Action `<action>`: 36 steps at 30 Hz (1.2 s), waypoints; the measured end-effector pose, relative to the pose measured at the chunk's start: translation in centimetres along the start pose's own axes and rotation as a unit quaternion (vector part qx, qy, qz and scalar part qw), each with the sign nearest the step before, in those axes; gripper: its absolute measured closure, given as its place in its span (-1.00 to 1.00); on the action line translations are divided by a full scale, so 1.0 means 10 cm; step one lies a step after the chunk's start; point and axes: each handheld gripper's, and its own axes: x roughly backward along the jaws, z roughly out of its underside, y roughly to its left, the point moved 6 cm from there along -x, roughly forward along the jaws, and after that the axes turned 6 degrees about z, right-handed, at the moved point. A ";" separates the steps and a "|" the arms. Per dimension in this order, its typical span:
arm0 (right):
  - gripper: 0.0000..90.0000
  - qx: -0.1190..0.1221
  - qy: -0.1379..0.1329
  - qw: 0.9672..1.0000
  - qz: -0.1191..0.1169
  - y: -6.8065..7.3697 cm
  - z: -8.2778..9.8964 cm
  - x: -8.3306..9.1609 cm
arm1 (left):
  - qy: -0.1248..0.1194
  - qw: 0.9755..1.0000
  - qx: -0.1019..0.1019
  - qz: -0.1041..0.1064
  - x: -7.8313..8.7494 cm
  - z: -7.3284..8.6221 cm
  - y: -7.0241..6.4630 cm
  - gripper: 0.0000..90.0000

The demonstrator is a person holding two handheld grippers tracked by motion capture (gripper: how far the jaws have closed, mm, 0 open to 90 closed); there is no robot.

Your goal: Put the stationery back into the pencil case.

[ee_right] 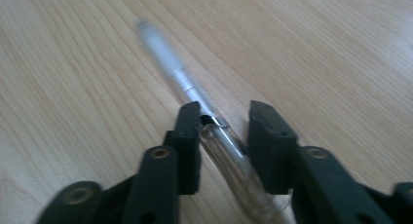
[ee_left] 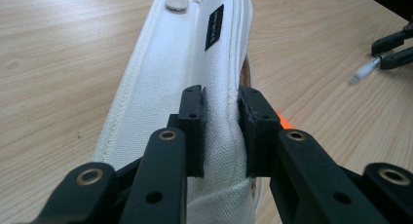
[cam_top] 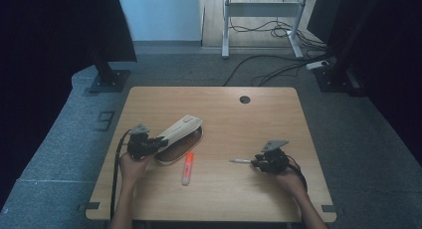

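Observation:
A white fabric pencil case (cam_top: 179, 132) lies at the table's left centre with its flap lifted. My left gripper (cam_top: 160, 142) is shut on the flap's edge; in the left gripper view the pads (ee_left: 192, 117) pinch the white cloth (ee_left: 165, 78) of the case. A clear pen (cam_top: 240, 161) lies on the wood at the right, pointing left. My right gripper (cam_top: 255, 162) is around its rear end. In the right gripper view the pen (ee_right: 185, 78) runs slantwise between the jaws of the right gripper (ee_right: 224, 112), touching both pads. An orange highlighter (cam_top: 187, 168) lies just in front of the case.
The wooden table (cam_top: 239, 124) has a round cable hole (cam_top: 244, 99) near its far edge. The case's flap carries a metal snap (ee_left: 176, 3). Dark curtains stand left and right, and a desk frame with cables (cam_top: 268, 25) is beyond the table.

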 end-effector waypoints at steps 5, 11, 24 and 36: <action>0.67 -0.010 0.005 1.000 -0.006 0.03 -0.02 -0.01 | 0.000 1.000 0.000 -0.001 0.00 0.00 0.00 0.63; 0.69 -0.027 0.007 1.000 -0.001 0.04 -0.03 -0.02 | 0.000 1.000 0.000 -0.001 0.00 0.00 -0.01 0.63; 0.70 -0.041 -0.010 0.999 0.001 0.02 -0.10 0.09 | -0.001 1.000 0.002 -0.002 0.00 -0.01 -0.01 0.64; 0.70 -0.034 -0.022 0.999 -0.011 0.10 -0.32 0.09 | -0.002 1.000 -0.001 -0.003 0.00 -0.01 -0.01 0.65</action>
